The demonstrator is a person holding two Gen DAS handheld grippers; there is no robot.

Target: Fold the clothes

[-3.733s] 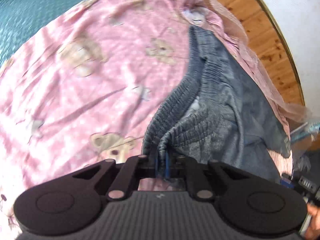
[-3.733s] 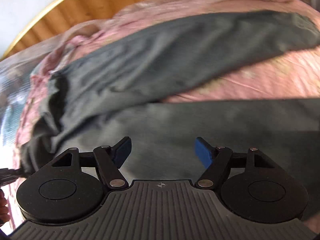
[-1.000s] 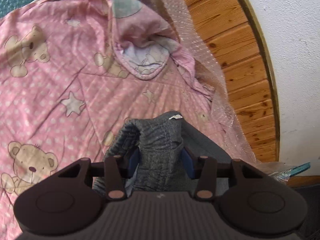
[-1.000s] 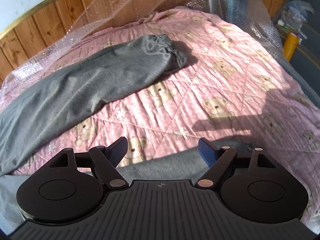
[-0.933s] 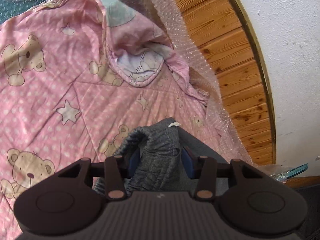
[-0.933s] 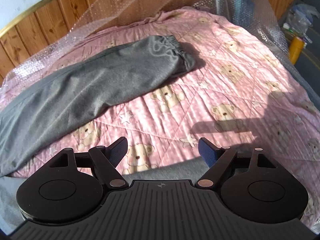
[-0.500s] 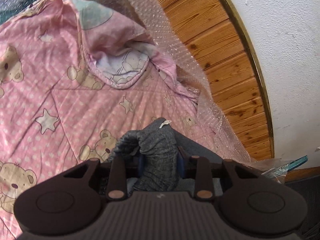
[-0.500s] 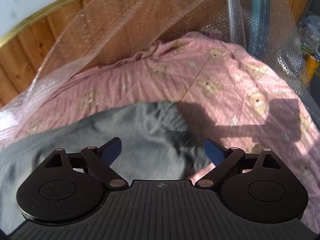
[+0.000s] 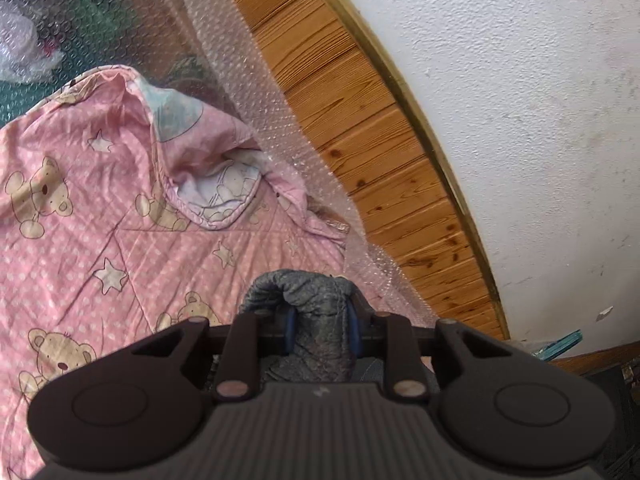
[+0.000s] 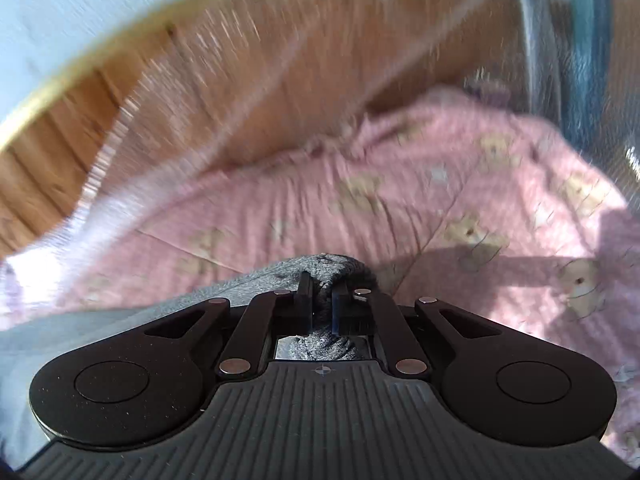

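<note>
Left gripper clamped on a bunched, ribbed elastic part of the grey trousers, fabric humps up between the blue pads and rises a little past the fingertips; cloth fills the gap, jaws not fully together. Trousers lie on the pink teddy-bear quilt, near its edge by the wall. Quilt corner is folded back showing a pale lining with a printed figure. Bubble wrap runs between quilt and the wood panelling, white plaster wall above it. Right wrist view heavily motion-blurred. Right gripper pinched tight on a gathered grey ribbed end of the trousers, jaws nearly touching with cloth squeezed between and more fabric showing through the opening behind the fingers. Grey fabric trails off to the left of that gripper over the pink quilt. Blurred panelling and bubble wrap behind, dark shadow across the quilt at right
</note>
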